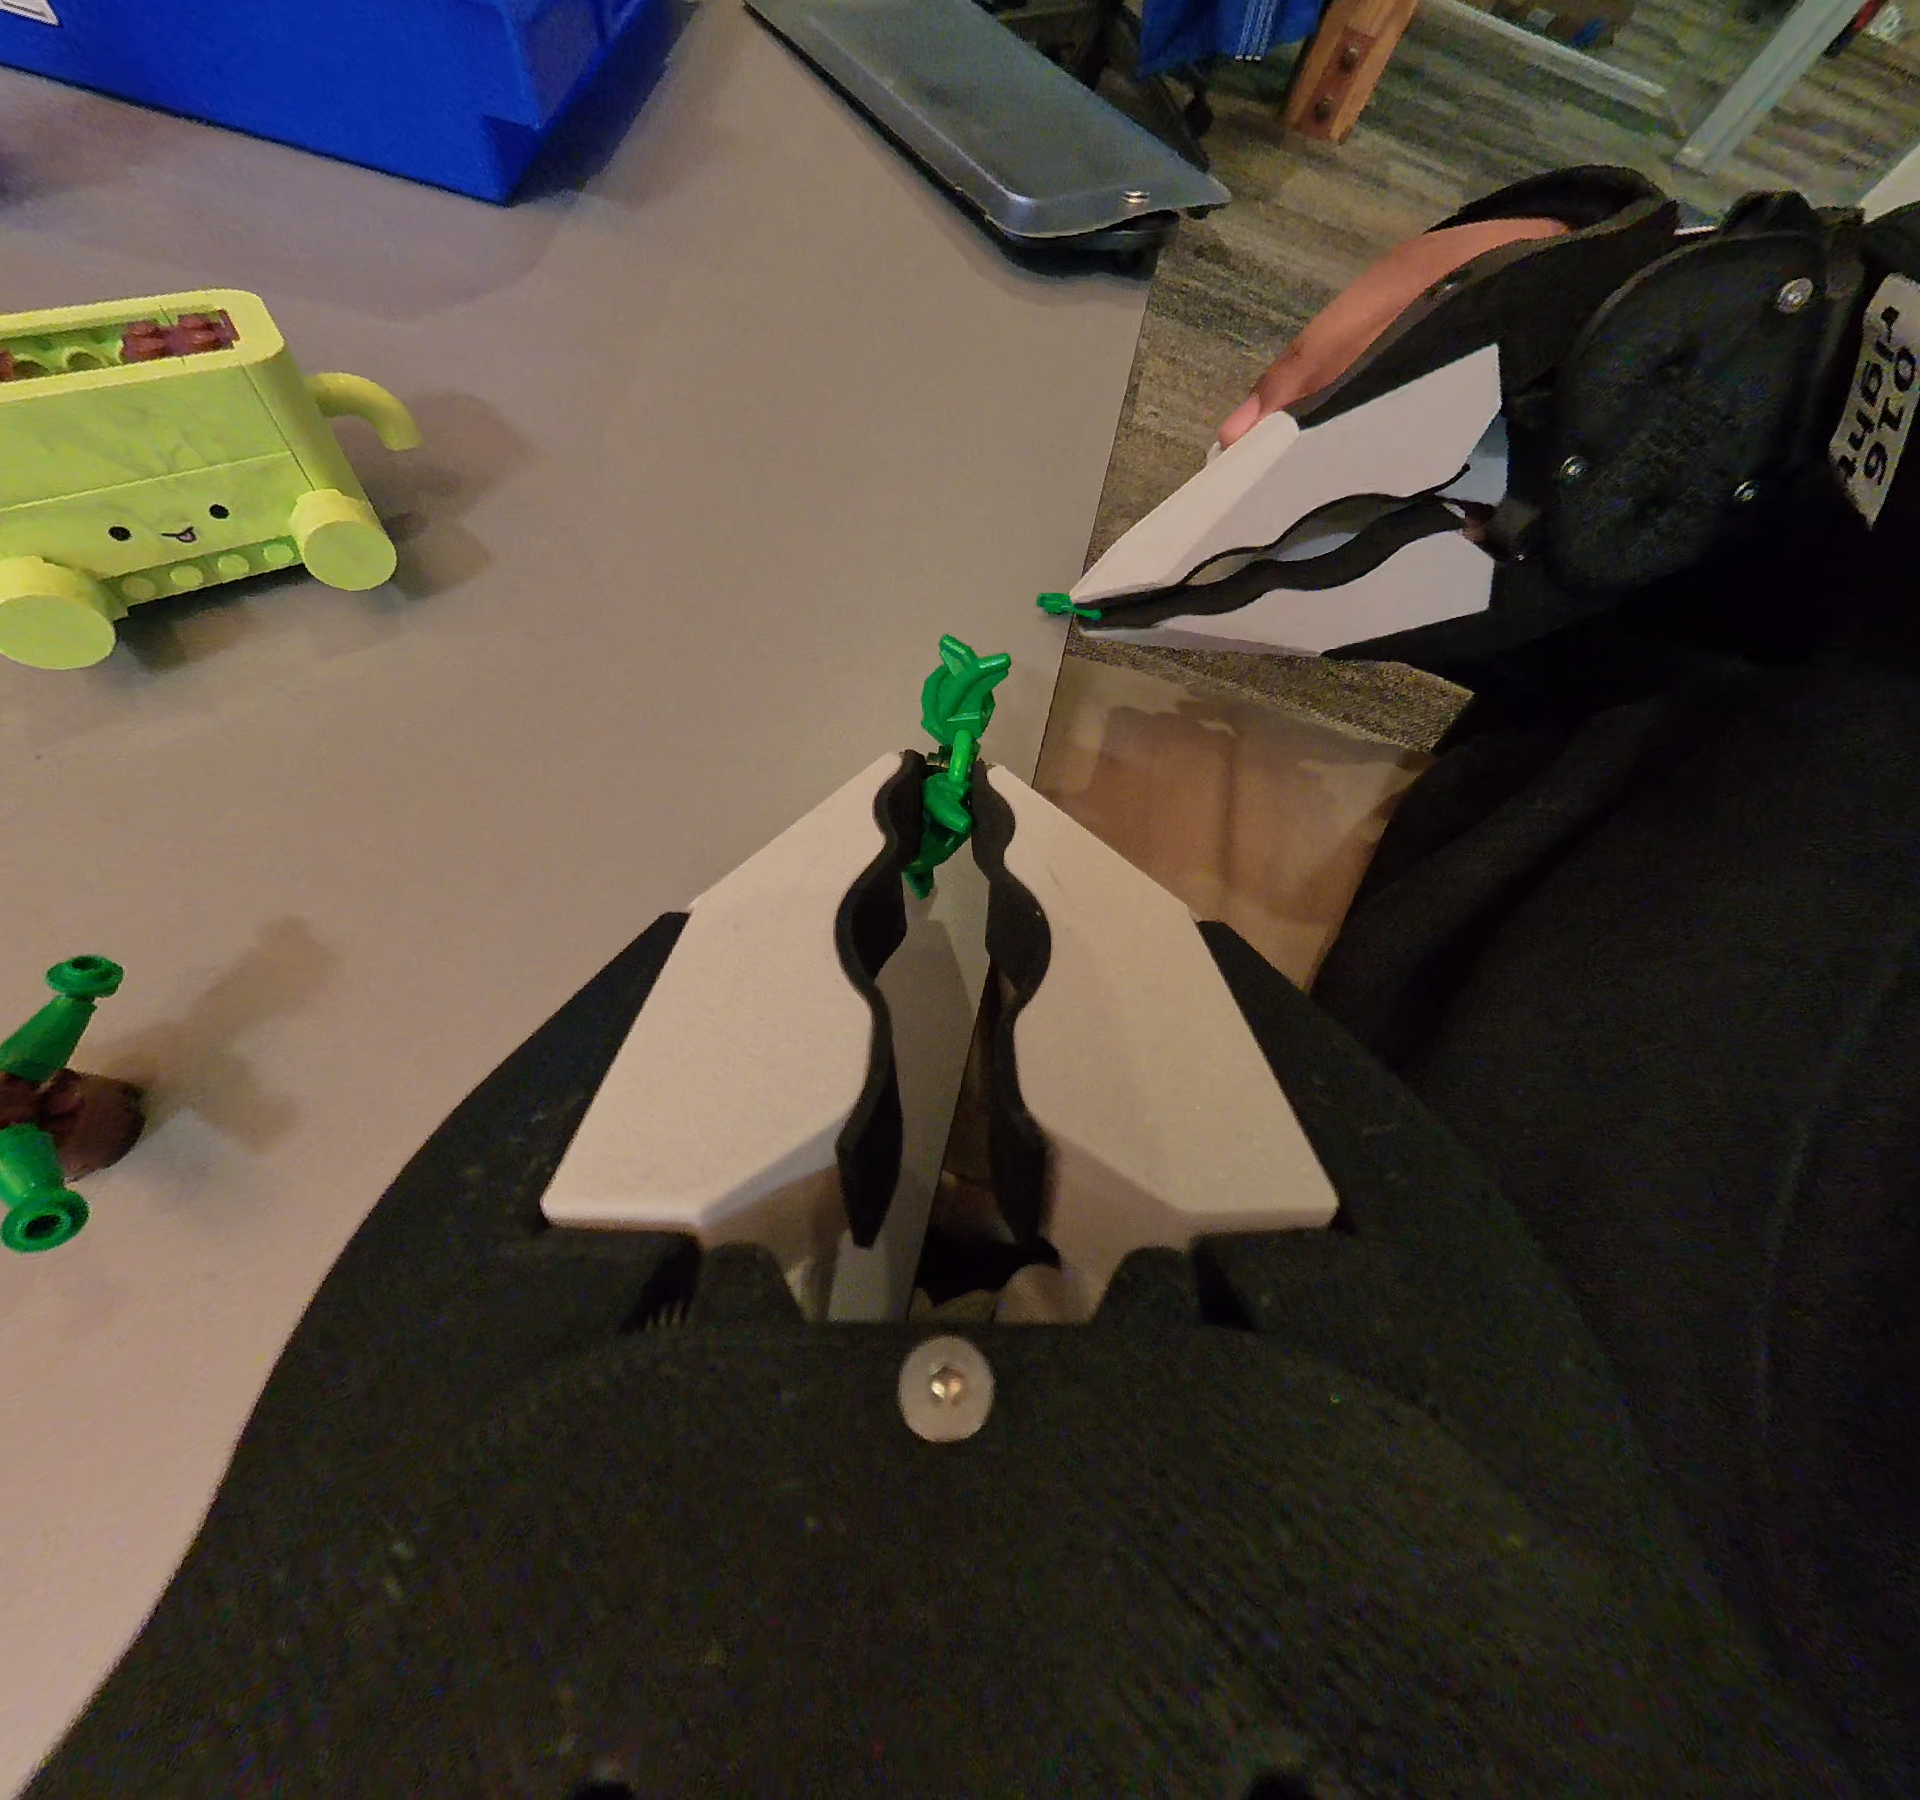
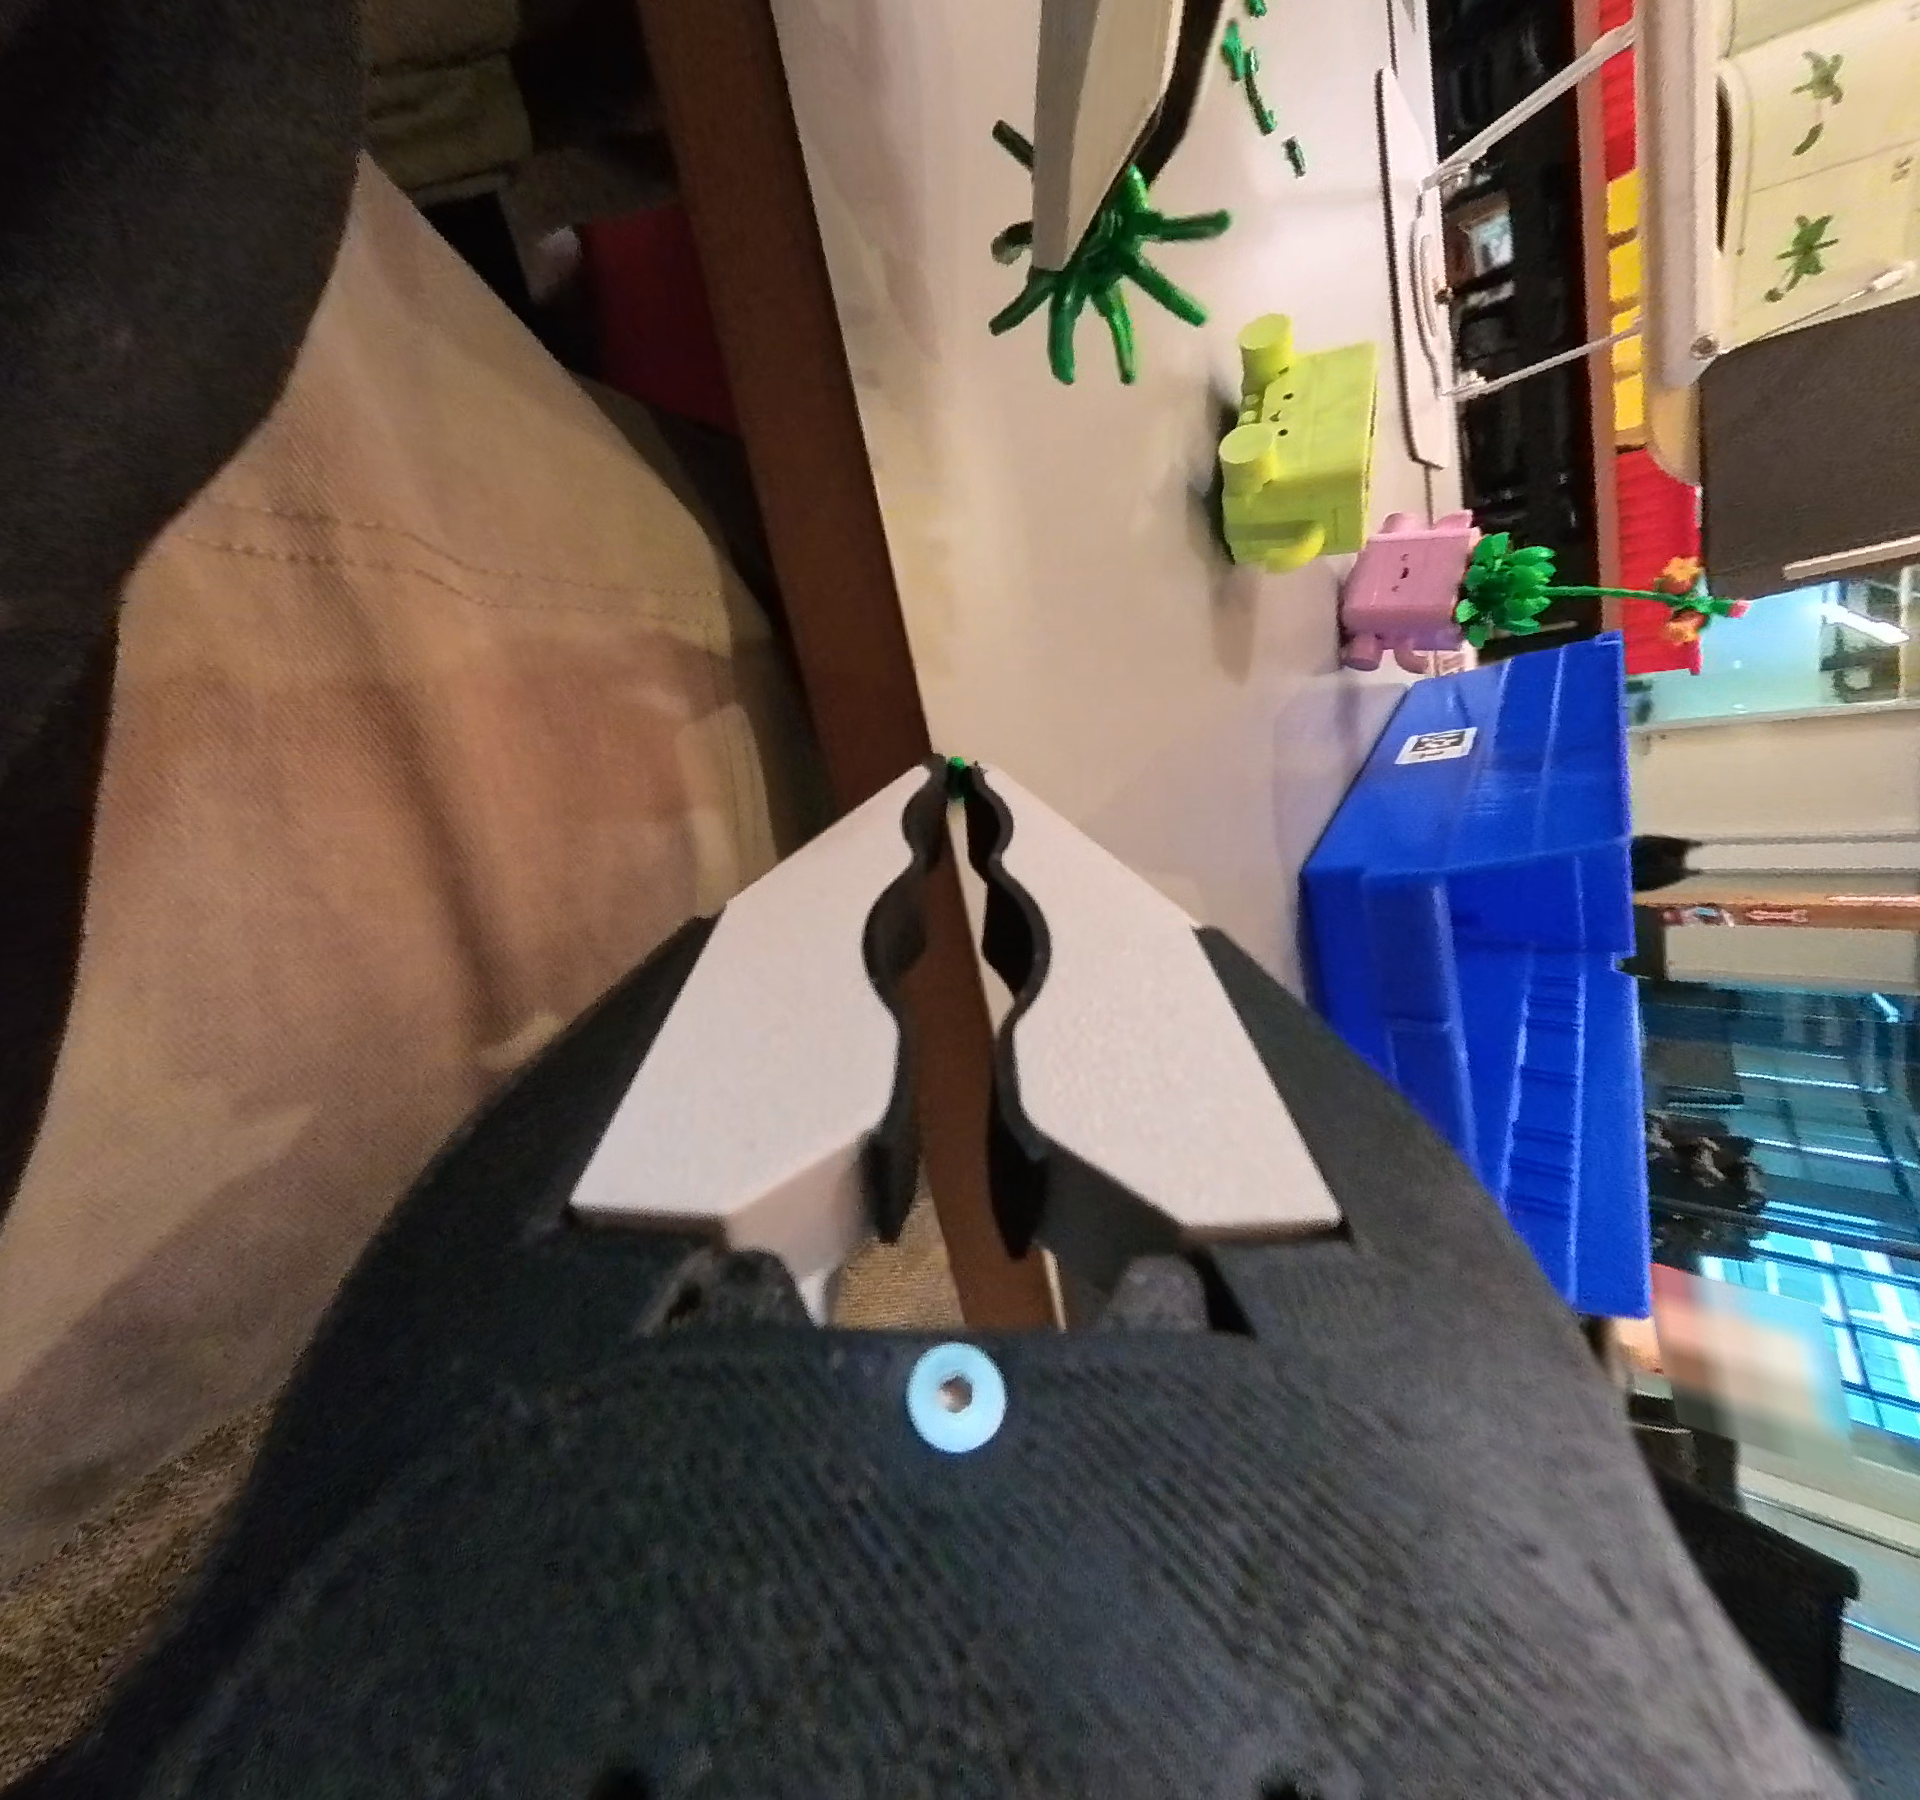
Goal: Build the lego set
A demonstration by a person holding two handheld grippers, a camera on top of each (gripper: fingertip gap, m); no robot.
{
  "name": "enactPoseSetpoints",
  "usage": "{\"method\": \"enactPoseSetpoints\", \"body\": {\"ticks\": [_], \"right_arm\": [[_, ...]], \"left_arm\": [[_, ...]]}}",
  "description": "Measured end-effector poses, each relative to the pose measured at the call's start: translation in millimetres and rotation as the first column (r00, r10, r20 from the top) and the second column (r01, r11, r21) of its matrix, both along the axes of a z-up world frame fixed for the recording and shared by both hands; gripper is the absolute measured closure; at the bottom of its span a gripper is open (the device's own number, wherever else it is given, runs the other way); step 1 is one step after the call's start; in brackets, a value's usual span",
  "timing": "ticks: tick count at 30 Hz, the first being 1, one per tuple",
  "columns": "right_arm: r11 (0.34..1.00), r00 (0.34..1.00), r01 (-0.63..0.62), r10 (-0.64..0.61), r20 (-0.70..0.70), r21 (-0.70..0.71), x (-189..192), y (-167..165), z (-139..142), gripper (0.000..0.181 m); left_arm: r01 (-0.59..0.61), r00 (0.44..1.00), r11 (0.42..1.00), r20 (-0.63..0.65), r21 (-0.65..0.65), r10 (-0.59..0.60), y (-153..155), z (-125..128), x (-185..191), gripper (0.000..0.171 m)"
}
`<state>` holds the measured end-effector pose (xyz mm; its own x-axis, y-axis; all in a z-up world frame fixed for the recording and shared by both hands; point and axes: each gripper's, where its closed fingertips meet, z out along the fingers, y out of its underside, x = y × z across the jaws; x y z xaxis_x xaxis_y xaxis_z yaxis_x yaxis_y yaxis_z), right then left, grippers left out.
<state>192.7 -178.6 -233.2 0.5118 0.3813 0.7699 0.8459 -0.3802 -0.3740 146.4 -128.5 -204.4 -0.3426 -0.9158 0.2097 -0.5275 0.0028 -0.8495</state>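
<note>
Your left gripper (image 1: pixel 951 774) pinches a green leafy stem (image 1: pixel 956 742) above the grey worktop (image 1: pixel 675 503) edge. Your right gripper (image 2: pixel 956 776), just beyond that edge, clamps a tiny green piece (image 1: pixel 1065 605); carpeted floor (image 1: pixel 1299 223) lies beyond.

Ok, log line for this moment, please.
left gripper: shut on green plastic leaf stem | right gripper: shut on tiny green plastic piece | both near grey table edge

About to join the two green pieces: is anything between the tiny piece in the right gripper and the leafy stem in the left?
Nothing visible. The right gripper pinches the tiny green piece near the table edge, with open air between it and the leafy stem in the left gripper.
</note>
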Motion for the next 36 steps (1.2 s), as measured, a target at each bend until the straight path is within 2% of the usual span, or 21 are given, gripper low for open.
{"method": "enactPoseSetpoints", "body": {"ticks": [5,8,14,20,22,24,32,36], "right_arm": [[0.998,0.984,0.068,-0.067,-0.168,-0.003,6.9,-3.0,2.2,0.18],[0.989,0.919,0.146,-0.147,-0.367,-0.031,11.9,-4.5,4.0,0.18],[0.956,0.718,0.278,-0.269,-0.642,-0.089,26.5,-8.4,4.9,0.18],[0.923,0.429,0.338,-0.326,-0.842,-0.185,37.3,-11.5,3.1,0.181],[0.921,0.365,0.332,-0.325,-0.872,-0.204,38.0,-12.5,2.3,0.18],[0.921,0.364,0.329,-0.327,-0.872,-0.208,38.3,-12.4,2.1,0.18],[0.938,0.49,0.292,-0.315,-0.813,-0.188,31.4,-7.3,1.0,0.181],[0.967,0.484,0.208,-0.231,-0.844,-0.145,12.2,0.8,14.4,0.181]], "left_arm": [[0.001,1.0,1.0,0.001,0.001,-0.001,-0.6,0.2,0.0,0.166],[0.002,1.0,1.0,0.001,0.0,-0.002,-1.1,-0.2,0.3,0.166],[-0.006,1.0,1.0,0.02,0.03,0.005,-1.4,0.3,1.6,0.166],[-0.022,0.999,0.985,0.036,0.172,0.016,0.0,-2.4,3.2,0.166],[-0.017,0.999,0.976,0.031,0.216,0.011,-1.3,-5.2,3.8,0.166],[-0.011,1.0,0.97,0.025,0.242,0.005,-2.9,-7.9,4.3,0.166],[-0.007,1.0,0.973,0.026,0.233,0.001,-4.8,-9.1,5.1,0.166],[-0.018,0.999,0.97,0.033,0.243,0.011,-3.5,-9.3,5.9,0.166]]}}
